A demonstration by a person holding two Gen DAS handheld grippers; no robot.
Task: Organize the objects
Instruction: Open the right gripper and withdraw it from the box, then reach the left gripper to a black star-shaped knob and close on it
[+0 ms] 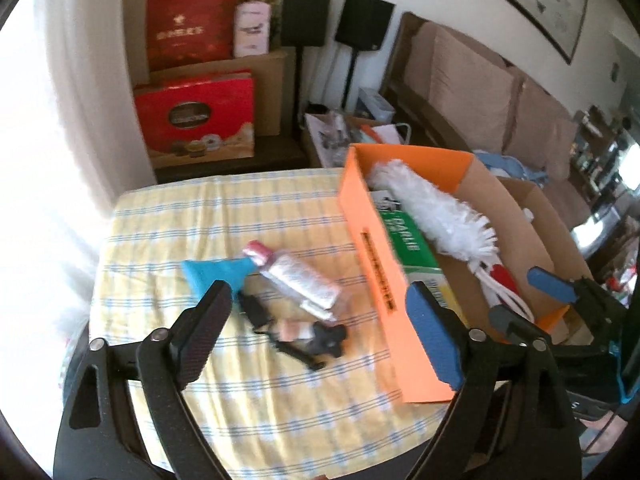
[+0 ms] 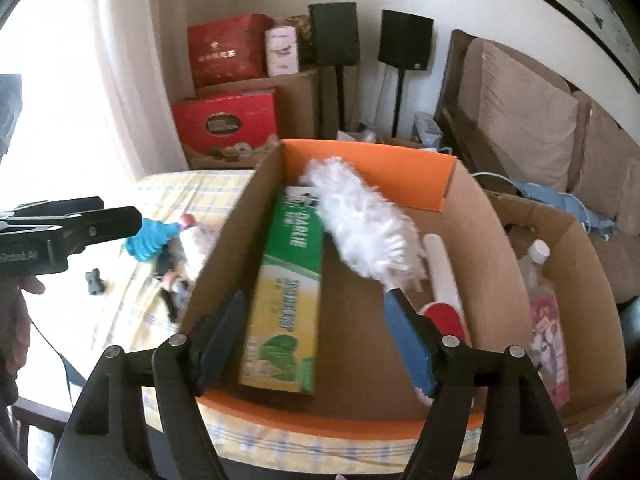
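Sorting clutter into the box point(image 2: 484, 216)

Both grippers — left point(image 1: 320, 320), right point(image 2: 316, 332) — released, empty; bottle point(image 1: 298, 278) loose on cloth point(image 1: 200, 220) at 12 o'clock from left; duster point(image 2: 360, 224) already boxed.

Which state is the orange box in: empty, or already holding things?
Already holding things. The orange box contains a white duster and a green-and-yellow carton, both lying flat on its floor.
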